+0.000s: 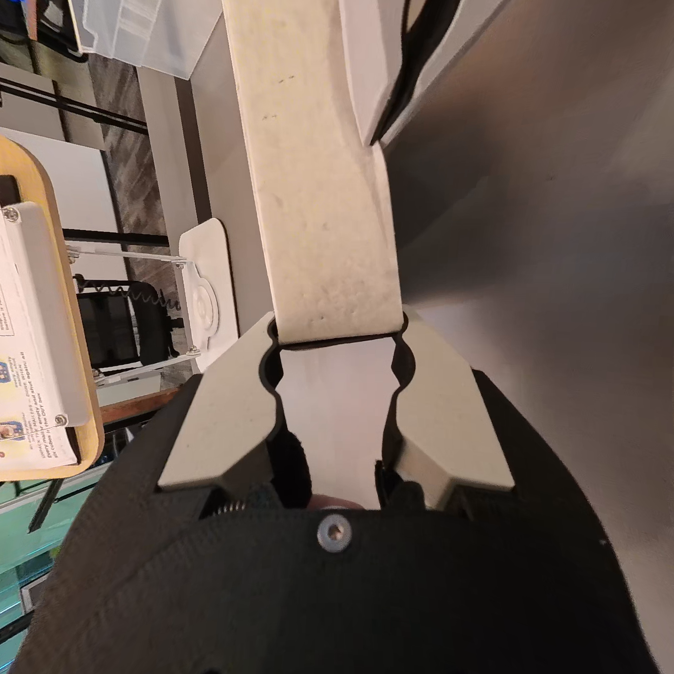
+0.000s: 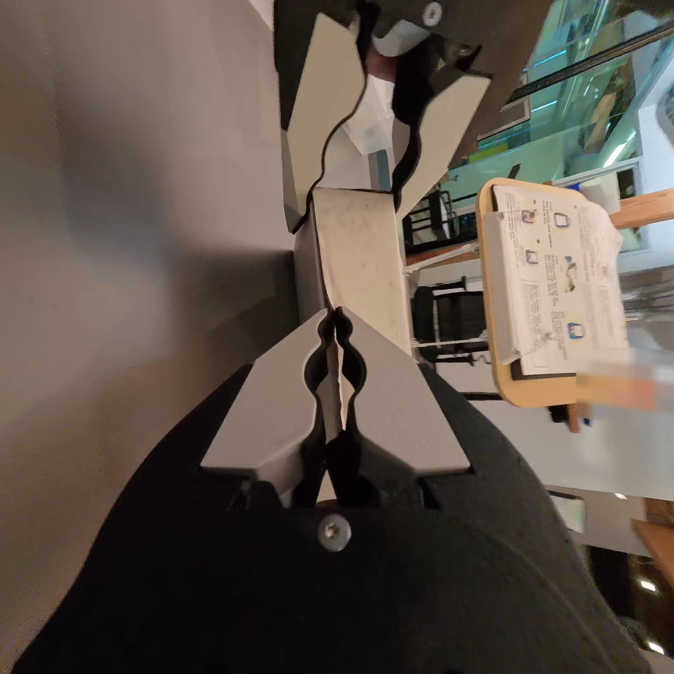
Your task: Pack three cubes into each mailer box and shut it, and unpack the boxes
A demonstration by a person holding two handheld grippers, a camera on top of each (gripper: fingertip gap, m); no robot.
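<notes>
Both cameras sit rolled sideways, very close to the white mailer box (image 1: 321,204) – facing each other from opposite ends.

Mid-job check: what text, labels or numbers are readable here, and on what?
Printed sheet clipped to the wooden board: lines of text with small pictures, mostly tiny; wording not repeated here.
Mailer box: no print visible.
Left gripper, right gripper: no markings visible.
</notes>
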